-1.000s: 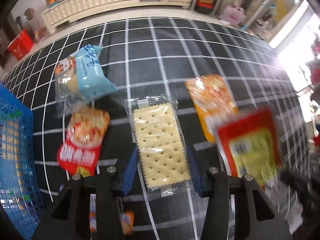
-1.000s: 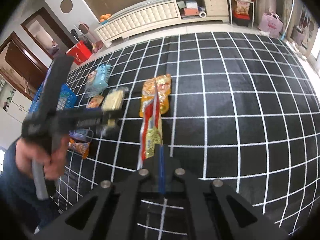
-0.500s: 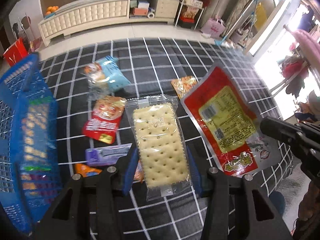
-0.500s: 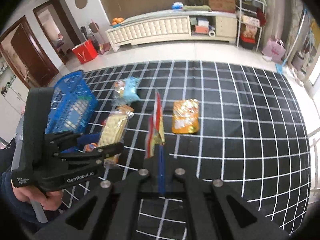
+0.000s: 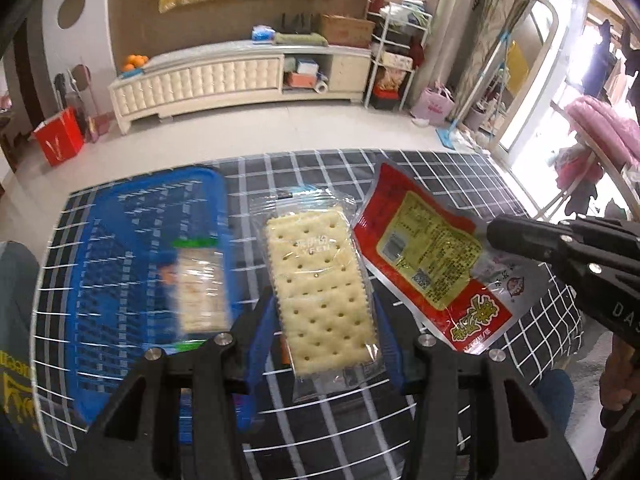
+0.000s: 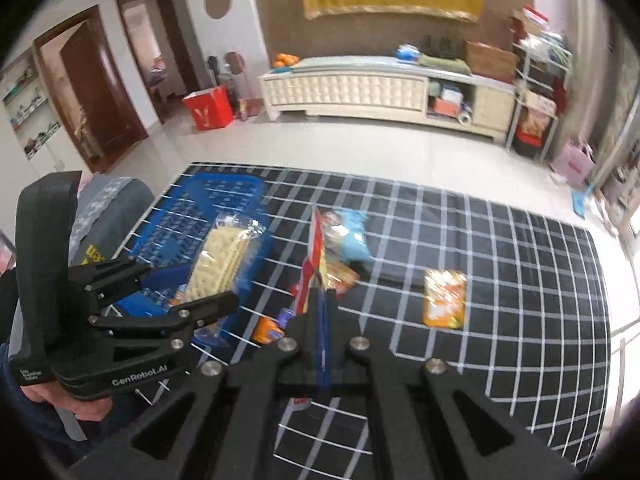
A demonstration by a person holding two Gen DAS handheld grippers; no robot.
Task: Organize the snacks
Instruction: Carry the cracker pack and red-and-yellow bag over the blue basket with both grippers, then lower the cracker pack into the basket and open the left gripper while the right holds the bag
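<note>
The left claw (image 5: 324,332) is clamped on a clear-wrapped cracker pack (image 5: 320,292), held above the blue basket (image 5: 132,240) at the bench's (image 6: 520,280) left edge. The right claw (image 6: 322,300) is pinched together on a red snack pouch (image 5: 432,256), held up beside it

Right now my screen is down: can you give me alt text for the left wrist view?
The left gripper holds a clear-wrapped cracker pack above a checked black cloth. To its right, the right gripper holds up a red and yellow snack pouch; to its left a blue basket already holds crackers.
</note>
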